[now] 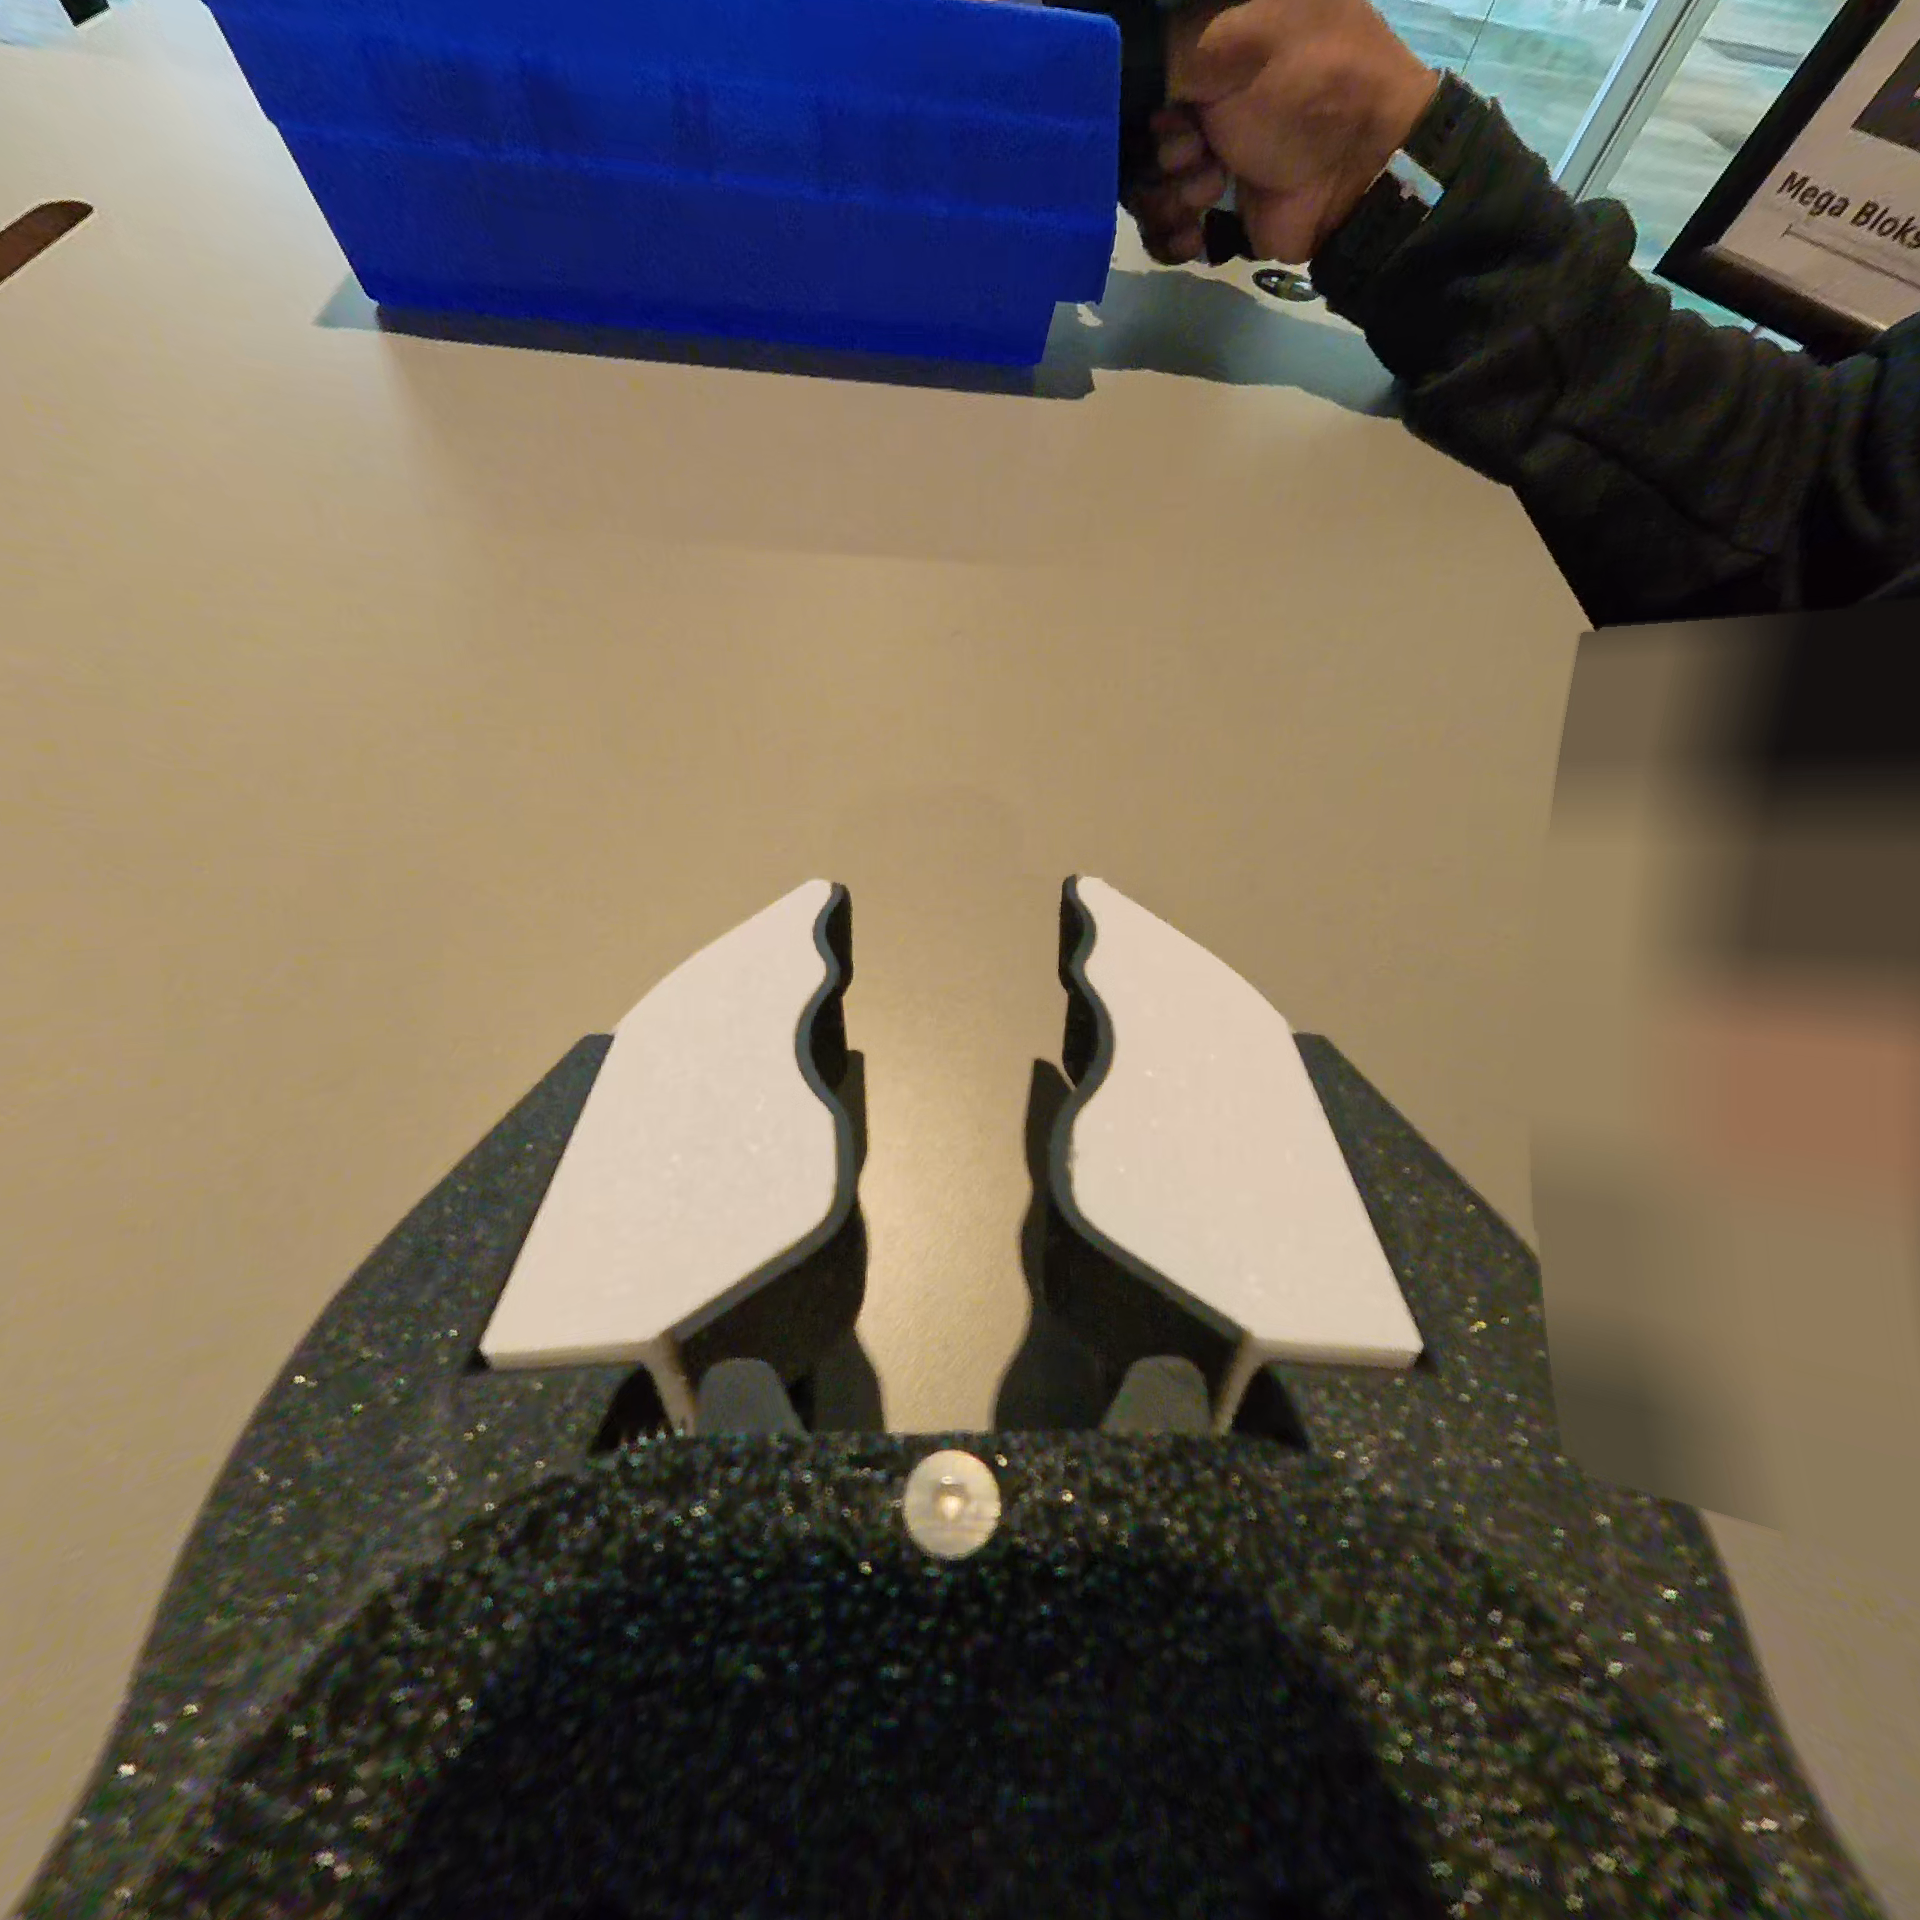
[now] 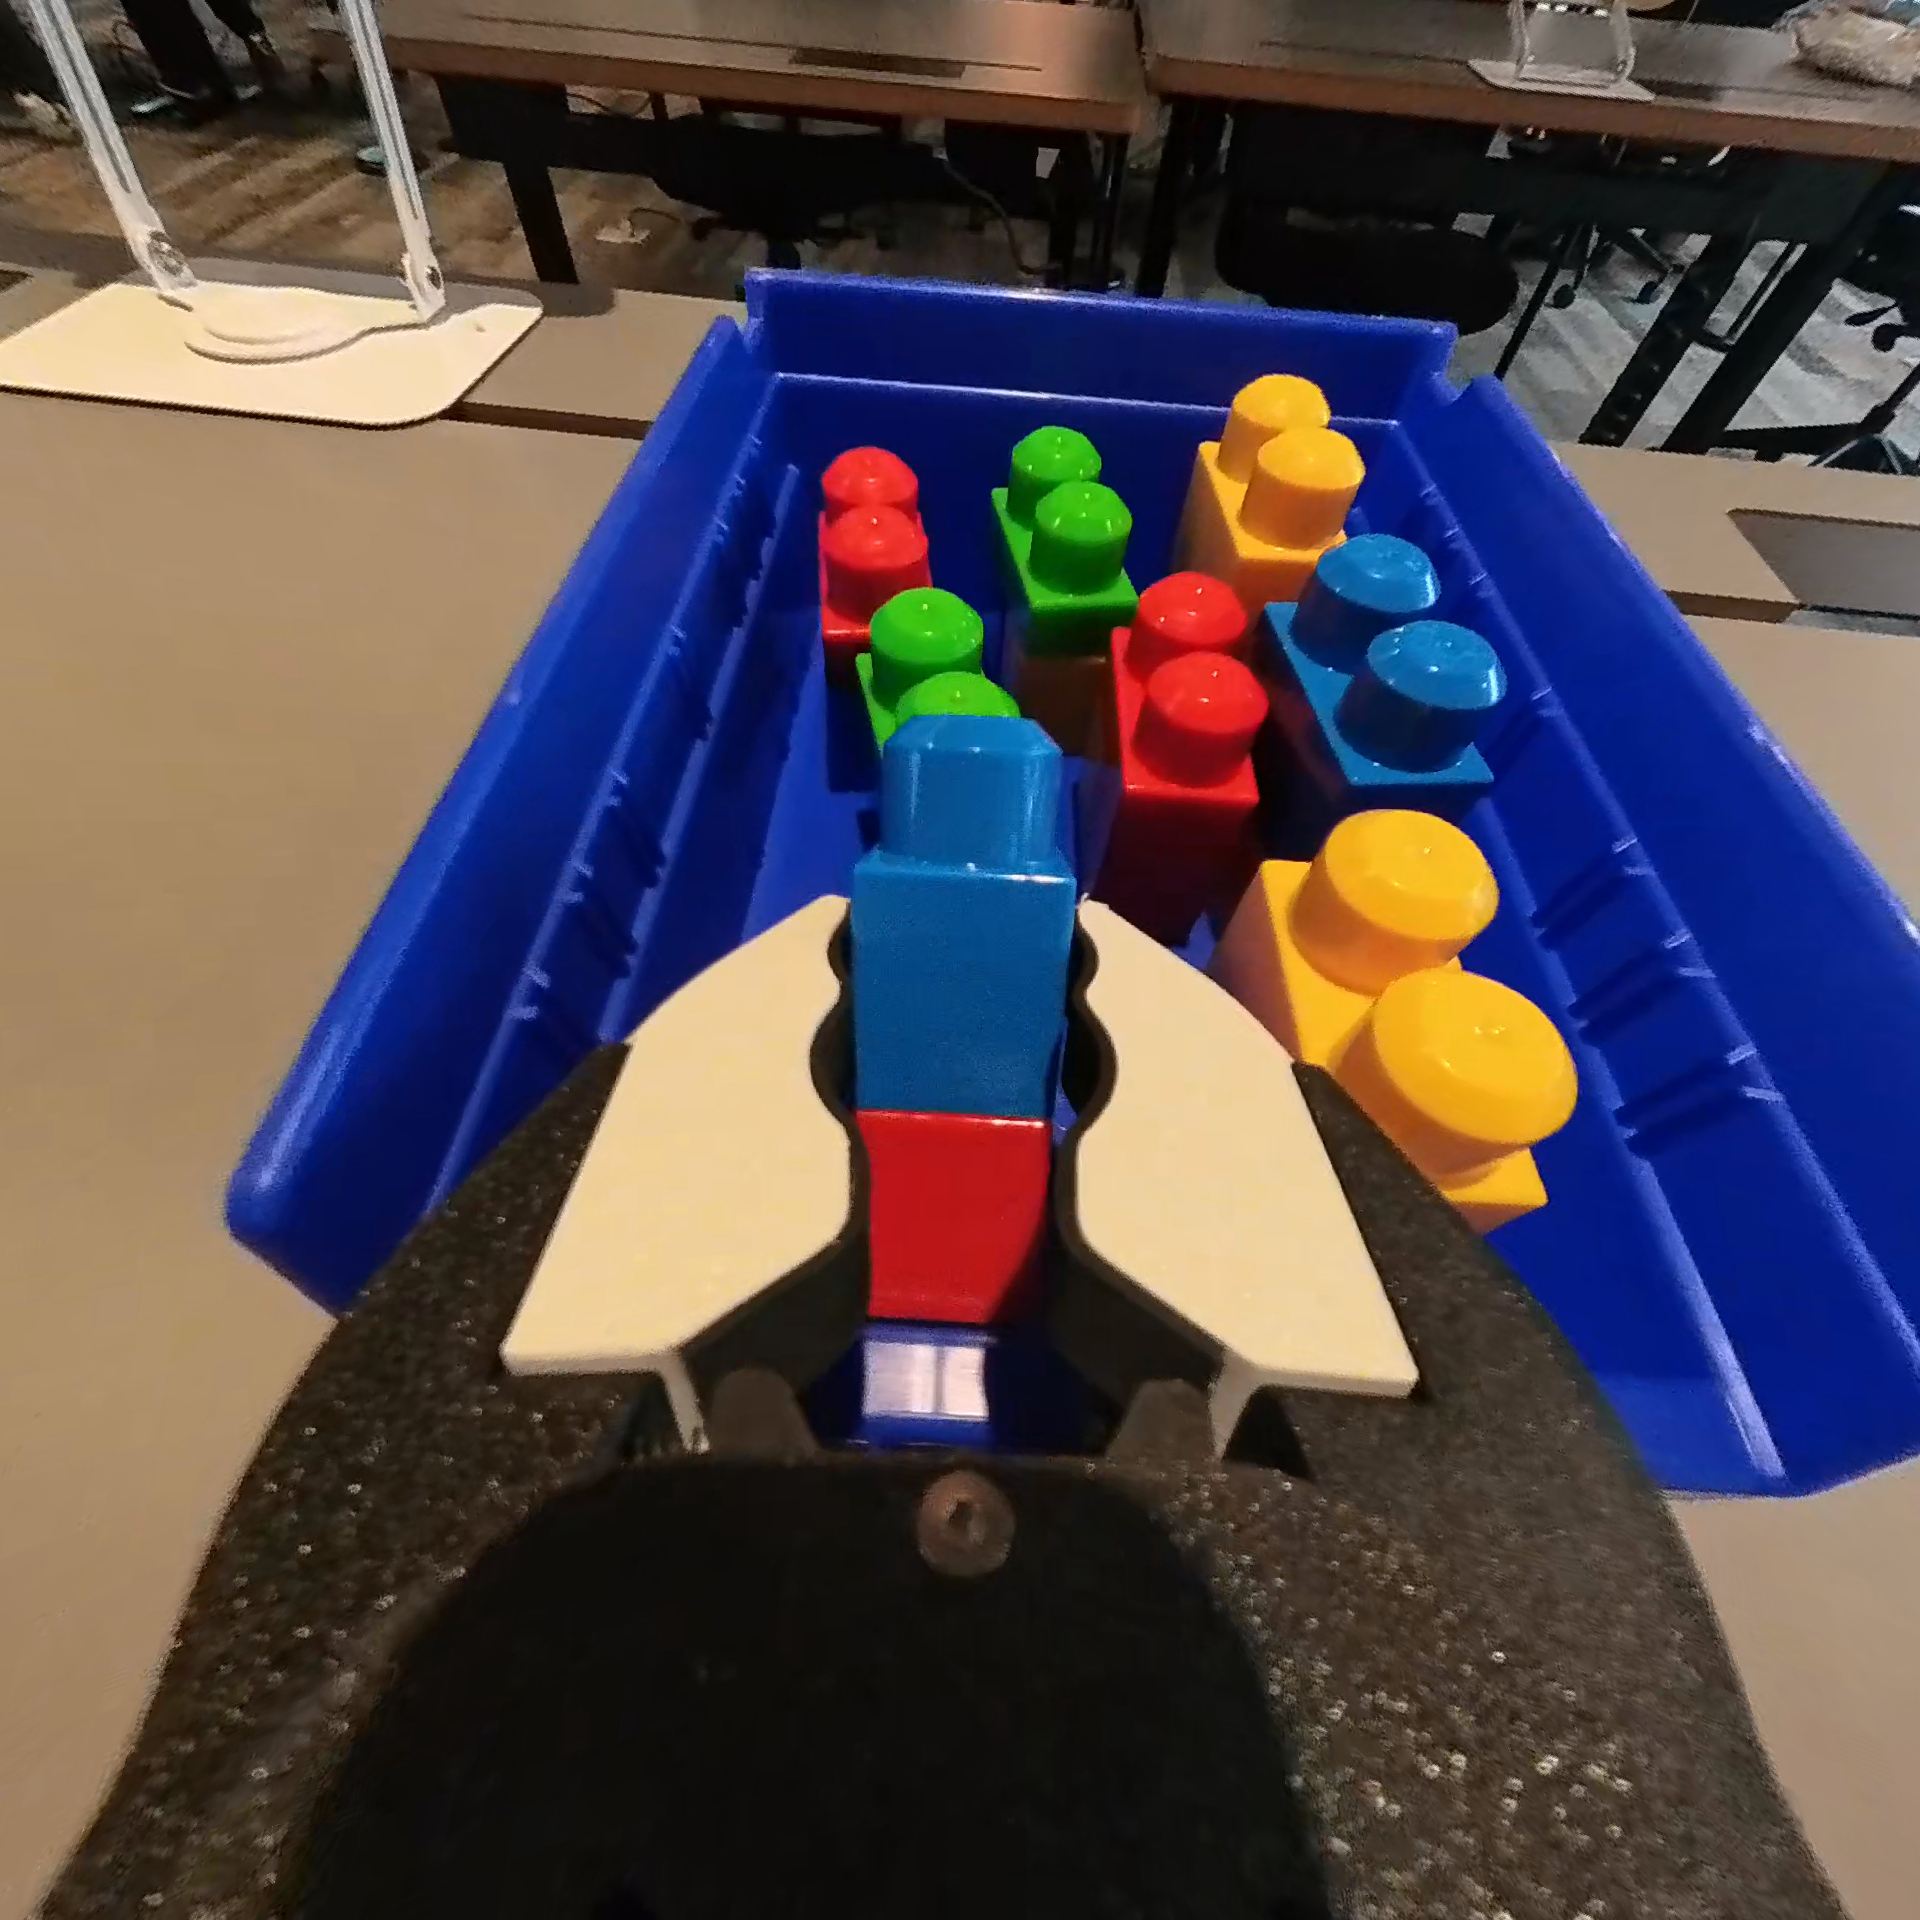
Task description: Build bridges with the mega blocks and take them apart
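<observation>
My right gripper (image 2: 961,935) is shut on a blue block (image 2: 961,977) stacked on a red block (image 2: 956,1210), held over the near end of the blue bin (image 2: 540,935). Inside the bin stand several two-stud blocks: red (image 2: 873,540), green (image 2: 1070,540), yellow (image 2: 1273,488), blue (image 2: 1382,686), red (image 2: 1190,727), green (image 2: 925,644) and yellow (image 2: 1423,997). My left gripper (image 1: 956,904) is open and empty over bare table, well in front of the blue bin (image 1: 707,177). A person's hand (image 1: 1288,135) grips the right gripper's handle beside the bin.
The beige table (image 1: 520,623) spreads around the bin. A dark sleeve (image 1: 1621,416) reaches across the right side. A framed sign (image 1: 1829,156) stands at far right. A white stand base (image 2: 260,343) sits on the table left of the bin. Across from one pair of fingers to the other is roughly 35 cm.
</observation>
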`<action>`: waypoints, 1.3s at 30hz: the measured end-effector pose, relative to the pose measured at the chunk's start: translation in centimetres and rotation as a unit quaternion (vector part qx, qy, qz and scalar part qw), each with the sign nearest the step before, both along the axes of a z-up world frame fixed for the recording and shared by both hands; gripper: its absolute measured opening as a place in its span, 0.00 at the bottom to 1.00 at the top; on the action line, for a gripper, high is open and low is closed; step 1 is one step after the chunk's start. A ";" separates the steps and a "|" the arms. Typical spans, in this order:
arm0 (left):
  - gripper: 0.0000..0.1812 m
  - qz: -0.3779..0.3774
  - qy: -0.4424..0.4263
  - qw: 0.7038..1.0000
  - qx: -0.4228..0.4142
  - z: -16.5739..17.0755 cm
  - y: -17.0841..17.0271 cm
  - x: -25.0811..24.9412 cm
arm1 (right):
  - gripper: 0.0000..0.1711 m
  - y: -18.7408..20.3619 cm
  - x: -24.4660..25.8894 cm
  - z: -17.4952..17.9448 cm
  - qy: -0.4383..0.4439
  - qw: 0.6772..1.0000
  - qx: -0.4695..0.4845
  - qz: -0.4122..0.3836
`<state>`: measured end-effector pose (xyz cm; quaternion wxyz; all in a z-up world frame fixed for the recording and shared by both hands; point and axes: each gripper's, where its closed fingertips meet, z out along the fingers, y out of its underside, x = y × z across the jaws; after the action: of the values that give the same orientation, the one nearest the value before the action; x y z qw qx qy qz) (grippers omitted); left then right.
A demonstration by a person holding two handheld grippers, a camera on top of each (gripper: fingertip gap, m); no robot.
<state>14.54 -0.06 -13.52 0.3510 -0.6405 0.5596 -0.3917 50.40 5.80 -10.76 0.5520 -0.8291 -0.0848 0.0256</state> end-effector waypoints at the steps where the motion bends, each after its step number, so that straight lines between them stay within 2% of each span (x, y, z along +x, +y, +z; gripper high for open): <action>1: 0.21 0.000 0.001 1.000 0.000 0.0 0.0 0.0 | 0.22 0.0 0.0 0.0 0.001 1.000 -0.001 0.001; 13: 0.21 -0.003 0.005 1.000 0.003 -0.1 -0.2 0.1 | 0.27 -0.8 -0.1 -0.1 -0.017 0.999 -0.029 0.003; 26: 0.20 -0.007 0.012 1.000 0.005 -0.3 -0.3 0.3 | 0.23 -0.7 1.0 1.3 -0.032 0.999 -0.008 -0.003; 35: 0.20 -0.007 0.015 1.000 0.008 -0.3 -0.4 0.3 | 0.21 -1.5 1.7 0.9 -0.027 1.000 -0.011 -0.006; 39: 0.20 -0.006 0.012 1.000 0.007 -0.2 -0.3 0.3 | 0.21 -2.1 1.3 -0.3 -0.028 0.999 -0.041 0.005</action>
<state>14.87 -0.39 -13.72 0.3464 -0.6390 0.5706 -0.3823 51.70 3.75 -11.09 0.5150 -0.8509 -0.1034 0.0081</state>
